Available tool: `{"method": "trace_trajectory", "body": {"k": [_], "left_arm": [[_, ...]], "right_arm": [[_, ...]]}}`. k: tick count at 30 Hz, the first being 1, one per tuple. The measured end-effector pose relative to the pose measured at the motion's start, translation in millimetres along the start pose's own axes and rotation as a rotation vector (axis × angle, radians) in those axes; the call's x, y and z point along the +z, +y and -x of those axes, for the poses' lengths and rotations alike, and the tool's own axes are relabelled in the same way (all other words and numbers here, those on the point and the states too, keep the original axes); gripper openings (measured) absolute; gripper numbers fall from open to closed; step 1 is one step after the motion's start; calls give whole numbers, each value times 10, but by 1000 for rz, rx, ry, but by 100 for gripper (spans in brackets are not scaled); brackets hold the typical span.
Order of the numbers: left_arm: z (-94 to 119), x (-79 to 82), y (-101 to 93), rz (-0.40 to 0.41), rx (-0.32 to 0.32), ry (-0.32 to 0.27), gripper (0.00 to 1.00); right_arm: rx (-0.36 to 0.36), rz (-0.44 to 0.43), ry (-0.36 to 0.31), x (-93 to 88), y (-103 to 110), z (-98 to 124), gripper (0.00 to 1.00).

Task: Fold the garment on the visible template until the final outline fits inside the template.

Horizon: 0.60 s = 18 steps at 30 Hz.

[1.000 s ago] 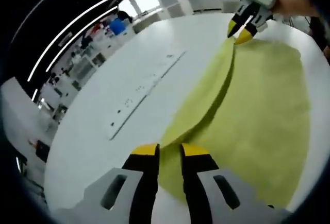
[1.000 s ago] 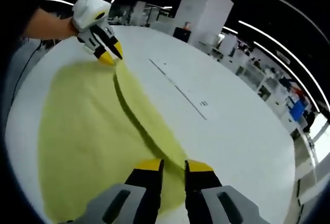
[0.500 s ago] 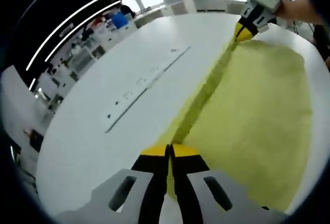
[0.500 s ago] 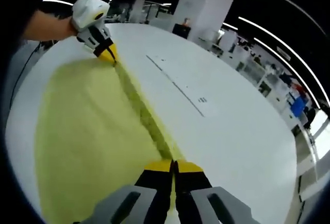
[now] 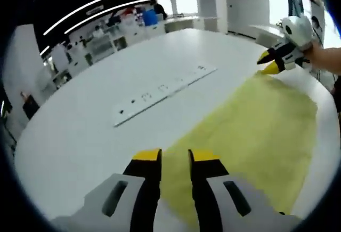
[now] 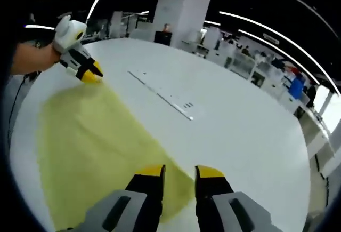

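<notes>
Jaws on both the left gripper [image 5: 175, 156] and right gripper [image 6: 179, 172] just popped apart, dropping the yellow garment [image 5: 256, 130] flat on the counter [image 5: 96, 136], so that fold's done.

White table [image 5: 80, 136] carries yellow garment [image 5: 256, 130] (flat), strip [image 5: 165, 87]

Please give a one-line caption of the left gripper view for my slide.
Left gripper, jaws open, above the yellow-green garment lying flat on a white table.

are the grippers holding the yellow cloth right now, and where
Neither holds it: left gripper and right gripper are open, above the flat yellow-green cloth garment.
</notes>
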<state>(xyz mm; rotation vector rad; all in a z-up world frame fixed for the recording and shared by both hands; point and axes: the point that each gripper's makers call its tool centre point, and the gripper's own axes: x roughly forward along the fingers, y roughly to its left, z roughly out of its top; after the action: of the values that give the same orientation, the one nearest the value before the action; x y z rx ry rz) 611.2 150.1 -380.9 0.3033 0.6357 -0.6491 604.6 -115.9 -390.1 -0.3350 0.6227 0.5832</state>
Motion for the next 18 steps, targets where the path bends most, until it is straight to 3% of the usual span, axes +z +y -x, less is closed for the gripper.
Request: {"method": "trace_trajectory", "body": {"k": [2, 9, 18], "left_arm": [[53, 55, -41, 29, -21, -36, 25], [202, 44, -139, 79, -53, -59, 36], [471, 51, -229, 143, -65, -97, 45]], "right_arm": [[11, -33, -26, 31, 22, 55, 25], [29, -112, -77, 78, 105, 250, 32], [45, -163, -85, 66, 209, 478, 43]]}}
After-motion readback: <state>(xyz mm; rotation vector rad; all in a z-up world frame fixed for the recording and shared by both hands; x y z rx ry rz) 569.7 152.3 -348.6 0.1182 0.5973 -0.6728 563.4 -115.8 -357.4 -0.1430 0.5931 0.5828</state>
